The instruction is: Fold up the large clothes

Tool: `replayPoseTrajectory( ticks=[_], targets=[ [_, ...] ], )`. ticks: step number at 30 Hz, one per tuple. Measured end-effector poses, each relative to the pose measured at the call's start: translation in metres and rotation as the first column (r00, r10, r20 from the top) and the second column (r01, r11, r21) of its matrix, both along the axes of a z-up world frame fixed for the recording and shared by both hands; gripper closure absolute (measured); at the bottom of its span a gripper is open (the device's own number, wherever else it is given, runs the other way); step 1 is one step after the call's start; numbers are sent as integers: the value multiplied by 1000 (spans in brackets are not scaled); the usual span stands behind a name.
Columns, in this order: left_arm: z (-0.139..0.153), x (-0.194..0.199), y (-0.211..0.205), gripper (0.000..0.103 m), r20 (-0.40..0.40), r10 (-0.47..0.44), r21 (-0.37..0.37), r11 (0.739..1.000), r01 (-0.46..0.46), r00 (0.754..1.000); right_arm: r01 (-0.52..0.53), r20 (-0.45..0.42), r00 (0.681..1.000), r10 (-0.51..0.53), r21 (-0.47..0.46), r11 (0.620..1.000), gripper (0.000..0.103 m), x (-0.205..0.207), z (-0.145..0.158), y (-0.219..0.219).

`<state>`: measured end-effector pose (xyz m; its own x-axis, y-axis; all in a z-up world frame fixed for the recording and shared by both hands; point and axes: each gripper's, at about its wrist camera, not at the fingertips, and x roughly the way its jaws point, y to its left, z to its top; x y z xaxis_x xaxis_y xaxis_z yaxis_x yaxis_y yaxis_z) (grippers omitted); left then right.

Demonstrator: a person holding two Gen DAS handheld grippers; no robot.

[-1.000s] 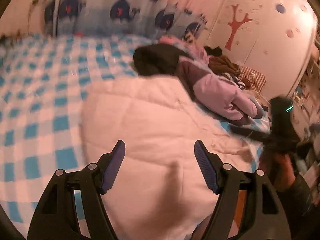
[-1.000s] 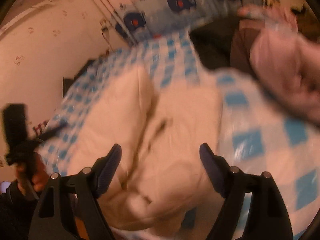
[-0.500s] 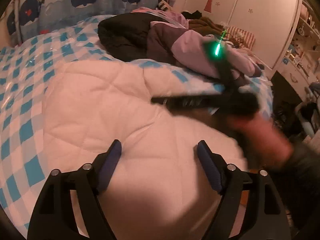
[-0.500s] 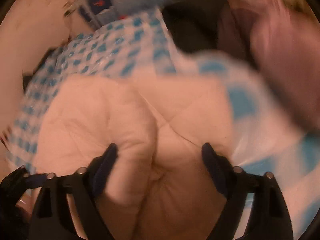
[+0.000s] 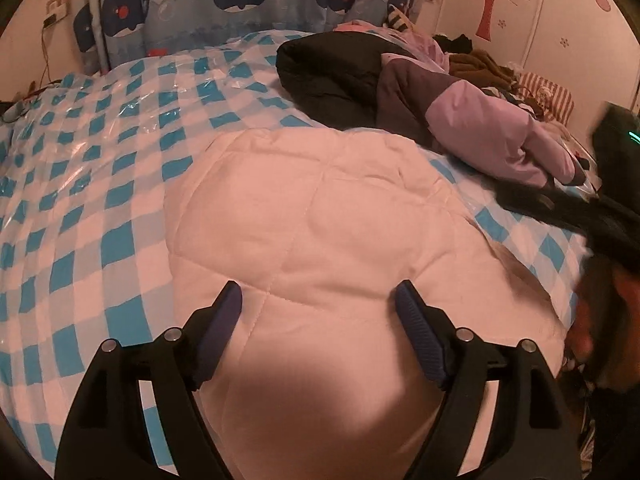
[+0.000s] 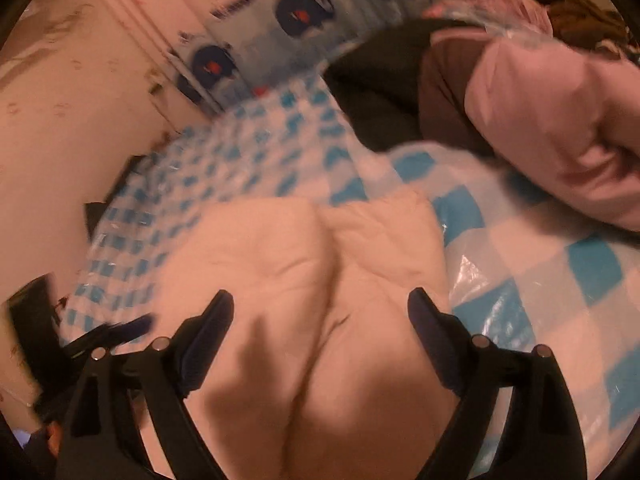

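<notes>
2 tongs, left tongs point(image 5: 318, 306) and right tongs point(image 6: 320, 312), hang wide and empty over the folded cream quilted garment point(image 5: 320, 216); next likely needs gripping an edge.

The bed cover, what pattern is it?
Blue-and-white checks on the bed cover, clearest in the left wrist view.

Dim warm light, right-wrist motion blur.

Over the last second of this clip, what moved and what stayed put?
The right gripper, which half a second ago reached across the white quilted garment, has pulled back to the right edge of the left wrist view. Nothing was gripped or released: the left gripper and right gripper both stay open above the garment. The garment, the black and lilac jacket and the checked bed cover lie unchanged.
</notes>
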<state>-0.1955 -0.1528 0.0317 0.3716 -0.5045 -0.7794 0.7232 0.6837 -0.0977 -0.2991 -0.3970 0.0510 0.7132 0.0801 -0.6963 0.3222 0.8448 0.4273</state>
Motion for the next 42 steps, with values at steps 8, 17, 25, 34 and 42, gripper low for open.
replayPoseTrajectory(
  ticks=[8,17,25,34,42],
  targets=[
    [-10,-18,-16,26,105,-9,84,997,0,994,48,-95,995,-38,101,994,7,-4,-90,3],
    [-9,-15,-8,25,95,8,53,999,-13,995,42,-21,999,-42,-2,999,8,-43,-34,24],
    [0,-32,-2,25,114,20,70,997,-28,993,44,-88,996,-35,105,993,7,-40,-83,27],
    [-5,-43,15,24,116,59,62,996,-67,992,49,-46,998,-48,22,999,7,-56,-51,32],
    [-12,-48,13,23,154,48,77,995,-60,987,31,-125,992,-24,59,998,7,-55,-76,33]
  ],
)
